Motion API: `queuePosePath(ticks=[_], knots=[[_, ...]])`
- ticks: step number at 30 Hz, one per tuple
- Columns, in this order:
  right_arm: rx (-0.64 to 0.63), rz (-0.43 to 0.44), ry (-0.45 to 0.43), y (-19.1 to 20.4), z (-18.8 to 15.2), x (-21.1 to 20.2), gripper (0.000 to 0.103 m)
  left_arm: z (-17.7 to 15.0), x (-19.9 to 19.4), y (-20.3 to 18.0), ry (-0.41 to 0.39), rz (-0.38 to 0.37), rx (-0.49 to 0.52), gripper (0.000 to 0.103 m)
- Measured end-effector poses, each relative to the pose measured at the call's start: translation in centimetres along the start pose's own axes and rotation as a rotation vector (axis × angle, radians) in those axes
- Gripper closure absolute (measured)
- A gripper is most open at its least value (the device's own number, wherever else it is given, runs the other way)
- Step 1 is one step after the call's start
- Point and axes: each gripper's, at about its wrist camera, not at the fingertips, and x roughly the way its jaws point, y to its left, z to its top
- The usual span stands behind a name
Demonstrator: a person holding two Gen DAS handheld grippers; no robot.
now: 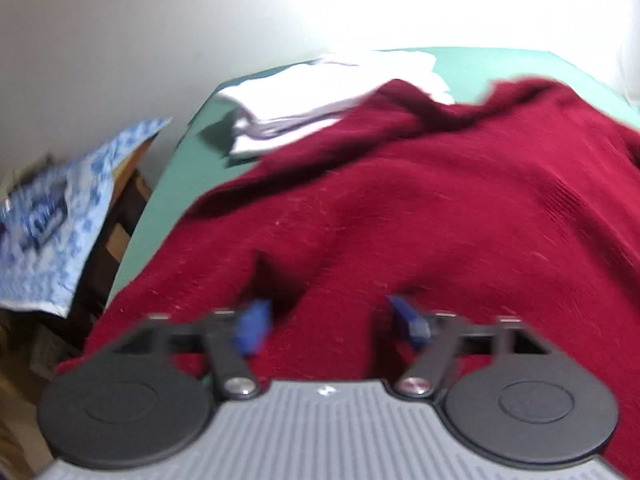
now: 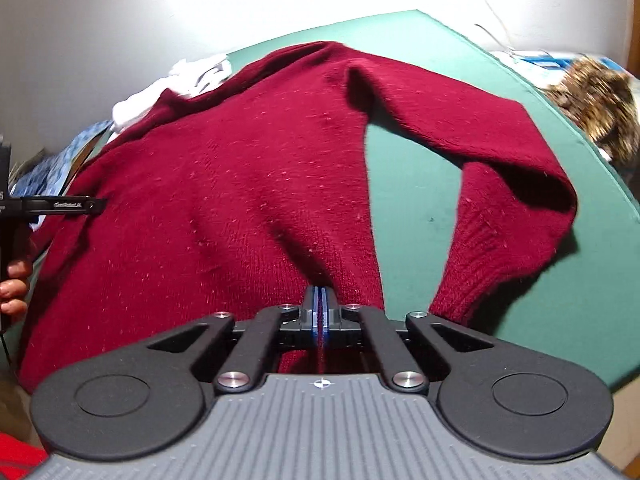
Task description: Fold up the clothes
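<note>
A dark red knit sweater [image 1: 400,220] lies spread over the green table [image 1: 168,184]. My left gripper [image 1: 326,320] hovers just above the sweater's body, open, its blue pads [image 1: 252,328] wide apart with nothing between them; the view is blurred. In the right wrist view the sweater [image 2: 200,200] lies flat with one sleeve [image 2: 500,160] bent back toward me. My right gripper [image 2: 320,300] is shut on the sweater's near edge, and the fabric puckers into the pads. A finger of the left gripper [image 2: 80,205] and a hand [image 2: 12,280] show at the left edge.
A stack of folded white clothes [image 1: 304,96] sits at the table's far left corner, partly under the sweater. A blue patterned cloth [image 1: 52,216] hangs beside the table on the left. A brown furry item [image 2: 592,96] lies off the right edge. Bare green table [image 2: 416,200] shows between body and sleeve.
</note>
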Motion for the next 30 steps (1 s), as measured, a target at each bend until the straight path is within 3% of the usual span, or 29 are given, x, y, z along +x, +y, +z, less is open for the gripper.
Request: queuePosePath(ticks=[2,7,12,13,15,17,18,22,24,26,27,30], knots=[[0.019,-0.031,-0.02,0.5,-0.5,-0.2,0.103,0.0,0.6,0.5,-0.03,0.019,0.024,0.01],[0.002,-0.075,-0.041,1.0,-0.7,0.1,0.103,-1.6,0.7,-0.8,-0.151,0.096,0.073,0.01],[-0.009,-0.067,0.027,0.1,2.2,-0.1,0.101,-1.6,0.4,-1.9,-0.174,0.151,0.117,0.01],[0.001,-0.109,-0.015,-0.7,3.1,-0.6,0.094,-1.6,0.3,-1.8,-0.175,0.154,0.117,0.01],[0.018,-0.233,-0.086,-2.6,4.9,-1.4,0.053,-1.6,0.2,-1.8,-0.175,0.176,0.118,0.001],[0.037,-0.389,-0.119,-5.1,6.5,-1.5,0.033,-1.7,0.0,-2.0,-0.173,0.206,0.118,0.001],[0.045,-0.422,-0.106,-6.5,7.2,-1.2,0.033,-1.8,-0.1,-2.0,-0.174,0.211,0.118,0.001],[0.035,-0.387,-0.013,-10.0,8.2,1.5,0.035,-2.2,-0.3,-2.8,-0.19,0.25,0.153,0.001],[0.004,-0.382,-0.032,-10.7,8.0,2.3,0.05,-2.4,-0.3,-3.2,-0.197,0.276,0.174,0.001],[-0.019,-0.336,-0.051,-11.4,8.7,2.6,0.082,-2.5,-0.3,-3.8,-0.205,0.306,0.199,0.001],[-0.033,-0.339,-0.056,-11.9,9.6,2.9,0.091,-2.5,-0.3,-4.1,-0.21,0.323,0.214,0.001],[-0.092,-0.392,-0.123,-13.4,13.8,4.1,0.095,-2.7,-0.2,-4.9,-0.222,0.37,0.256,0.001]])
